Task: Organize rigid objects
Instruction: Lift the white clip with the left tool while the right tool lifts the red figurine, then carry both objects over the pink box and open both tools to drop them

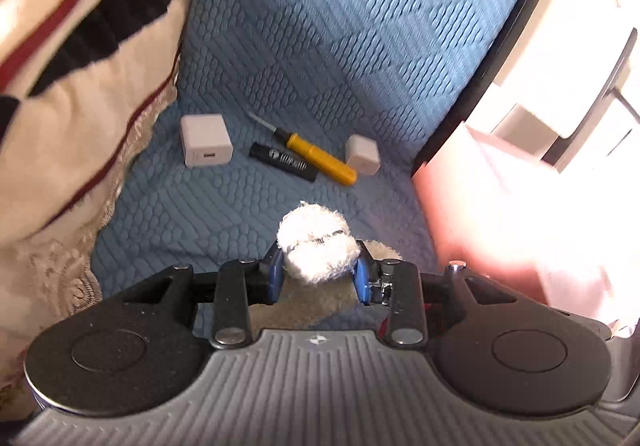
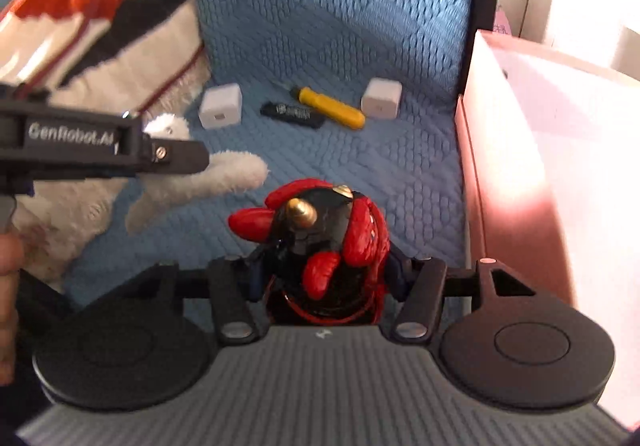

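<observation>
Gripping a red toy, the right tongs are risking a drop beside the pink box; left tongs are pinching a fluffy toy.

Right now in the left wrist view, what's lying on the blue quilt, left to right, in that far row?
White charger cube with a port → black tube with white print → yellow-handled screwdriver → smaller white cube → pink box at the right edge.
</observation>
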Tool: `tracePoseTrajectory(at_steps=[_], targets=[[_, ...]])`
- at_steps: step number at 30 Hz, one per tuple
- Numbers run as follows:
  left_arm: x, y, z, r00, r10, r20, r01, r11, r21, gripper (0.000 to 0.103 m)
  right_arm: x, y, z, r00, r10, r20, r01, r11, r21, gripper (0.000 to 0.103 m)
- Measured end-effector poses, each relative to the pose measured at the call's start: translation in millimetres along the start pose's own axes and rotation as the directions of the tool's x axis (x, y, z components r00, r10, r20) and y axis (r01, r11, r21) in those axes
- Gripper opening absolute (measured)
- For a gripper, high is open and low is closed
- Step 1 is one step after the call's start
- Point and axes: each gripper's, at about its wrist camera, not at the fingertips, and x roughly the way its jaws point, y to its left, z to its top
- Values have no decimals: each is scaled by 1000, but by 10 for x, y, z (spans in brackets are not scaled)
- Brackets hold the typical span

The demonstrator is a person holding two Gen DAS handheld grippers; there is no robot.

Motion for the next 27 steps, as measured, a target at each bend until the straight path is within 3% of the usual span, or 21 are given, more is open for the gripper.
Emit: tracePoseTrajectory(at_steps=[5,14,27], targets=[[-192,-105,-10,1000,-8,27,7,1000,9,39,-306,22,71,999,-30,43,32,999,-32,59],[-487,-275,8,996,-10,90,13,999,-37,39,-752,-104,249,995,3,99,0,1000,-28,59],[-711,-974,237,993,-41,107,41,999,0,39,-1266,-527,603,985,-24,173,24,1000,2,59]])
